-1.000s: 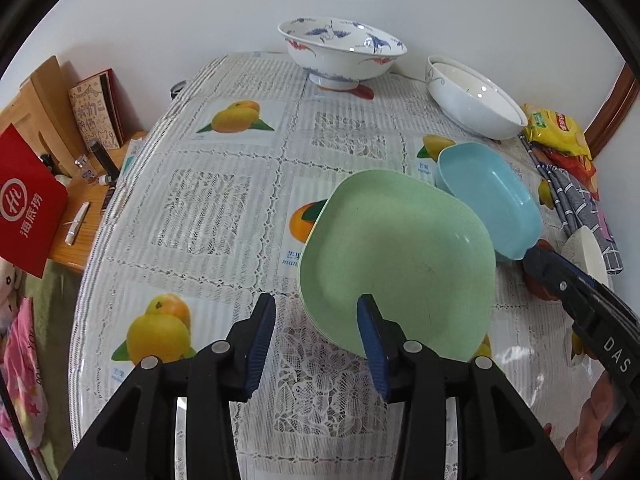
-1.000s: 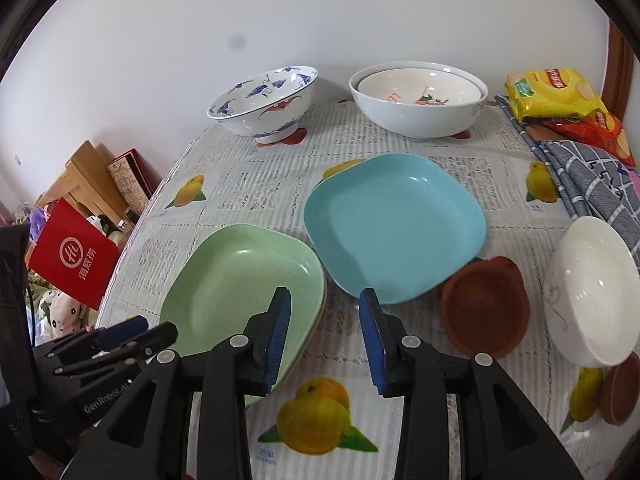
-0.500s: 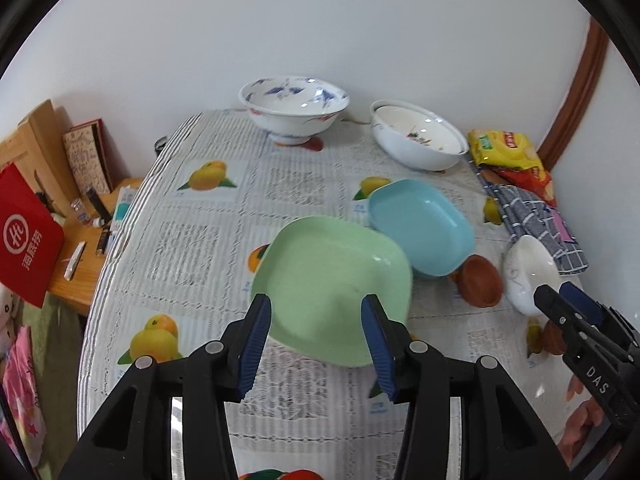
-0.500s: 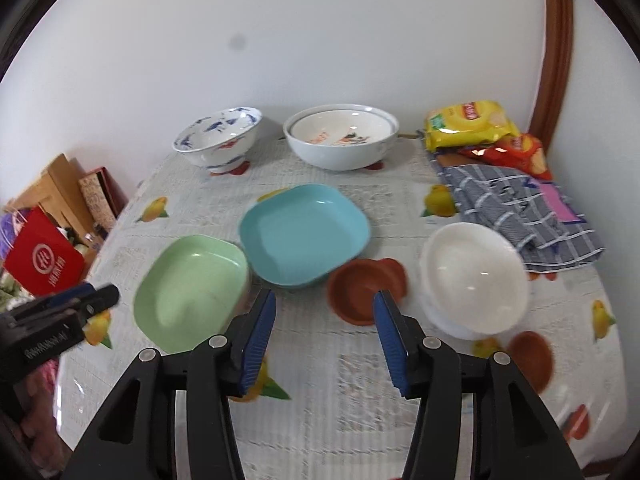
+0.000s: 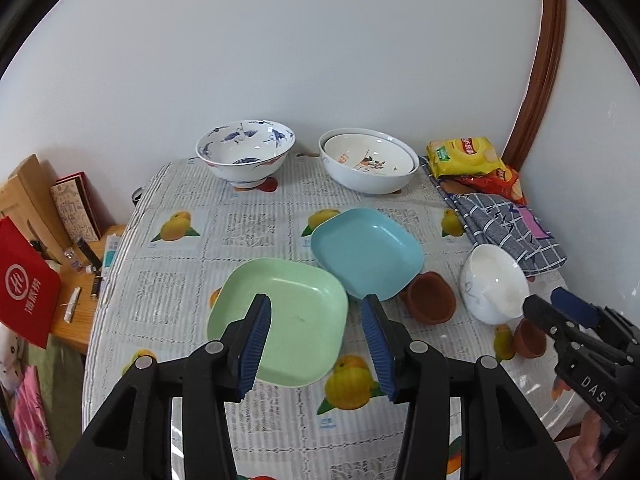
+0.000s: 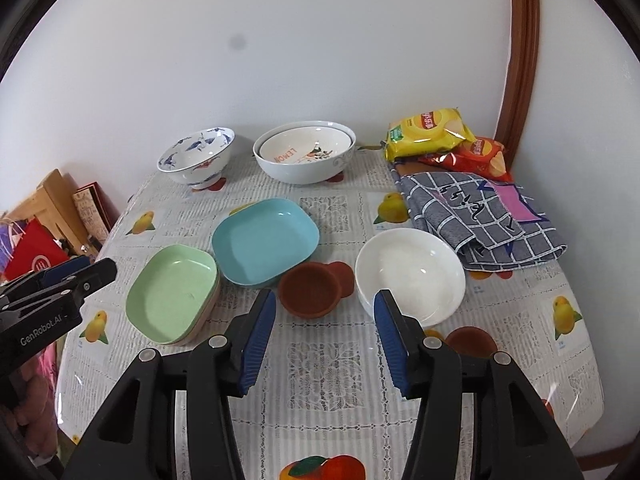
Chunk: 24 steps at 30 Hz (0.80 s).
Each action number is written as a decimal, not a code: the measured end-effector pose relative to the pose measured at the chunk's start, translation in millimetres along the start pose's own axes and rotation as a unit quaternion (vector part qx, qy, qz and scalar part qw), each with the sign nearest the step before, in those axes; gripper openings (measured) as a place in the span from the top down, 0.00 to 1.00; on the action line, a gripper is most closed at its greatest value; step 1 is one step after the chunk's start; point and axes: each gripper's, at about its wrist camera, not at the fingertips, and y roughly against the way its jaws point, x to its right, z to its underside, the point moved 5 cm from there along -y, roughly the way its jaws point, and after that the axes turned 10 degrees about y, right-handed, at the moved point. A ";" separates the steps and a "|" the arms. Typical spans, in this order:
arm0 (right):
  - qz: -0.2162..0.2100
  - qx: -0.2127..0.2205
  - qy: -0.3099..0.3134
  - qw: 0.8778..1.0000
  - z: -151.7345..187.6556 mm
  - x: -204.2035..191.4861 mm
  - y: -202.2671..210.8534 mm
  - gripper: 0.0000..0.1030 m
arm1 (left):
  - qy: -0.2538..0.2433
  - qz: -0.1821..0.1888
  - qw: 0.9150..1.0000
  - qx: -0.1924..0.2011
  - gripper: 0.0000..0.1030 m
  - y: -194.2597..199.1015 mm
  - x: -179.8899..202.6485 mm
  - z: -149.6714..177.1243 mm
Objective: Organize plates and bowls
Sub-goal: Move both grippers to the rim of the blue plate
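"DAS" is printed in white on the right gripper [image 5: 570, 312], and "GenRobot.AI" on the left gripper [image 6: 86, 270]. "LEMON" reads upside down in orange inside the inner white bowl [image 6: 306, 148]. The yellow chip bag [image 6: 428, 128] carries what looks like a Lay's logo.

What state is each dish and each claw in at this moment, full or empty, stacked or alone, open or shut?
Green plate: empty, topmost of a small stack.
Blue plate: empty, upright, alone.
White bowl: empty, upright.
Brown bowl: empty, upright.
Blue-patterned bowl: empty, upright.
Large white bowl: holds a smaller bowl nested inside.
Left claw: open, holding nothing.
Right claw: open, holding nothing; jaws have just been opening.
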 end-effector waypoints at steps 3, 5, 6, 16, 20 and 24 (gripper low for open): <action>-0.005 -0.001 0.001 1.000 -8.5 1.6 -3.6 0.50 | -0.007 0.000 1.000 -0.007 0.57 -5.0 5.7 -5.8; -0.012 0.001 0.000 1.000 -14.1 2.6 -6.2 0.50 | -0.009 -0.007 1.000 -0.006 0.57 -9.5 7.8 -10.4; -0.017 0.001 -0.001 1.000 -18.3 3.6 -8.9 0.50 | -0.010 -0.010 1.000 -0.007 0.56 -12.9 8.5 -12.9; -0.027 -0.001 -0.012 1.000 -43.8 16.7 -44.4 0.50 | -0.013 -0.033 0.999 -0.031 0.54 -63.7 15.0 -25.3; -0.035 -0.013 -0.016 0.999 -47.8 18.5 -69.1 0.50 | -0.015 -0.042 0.998 -0.042 0.54 -84.3 15.7 -29.2; -0.047 -0.026 -0.011 0.998 -55.1 14.1 -96.9 0.50 | -0.014 -0.050 0.997 -0.050 0.54 -106.7 13.7 -38.7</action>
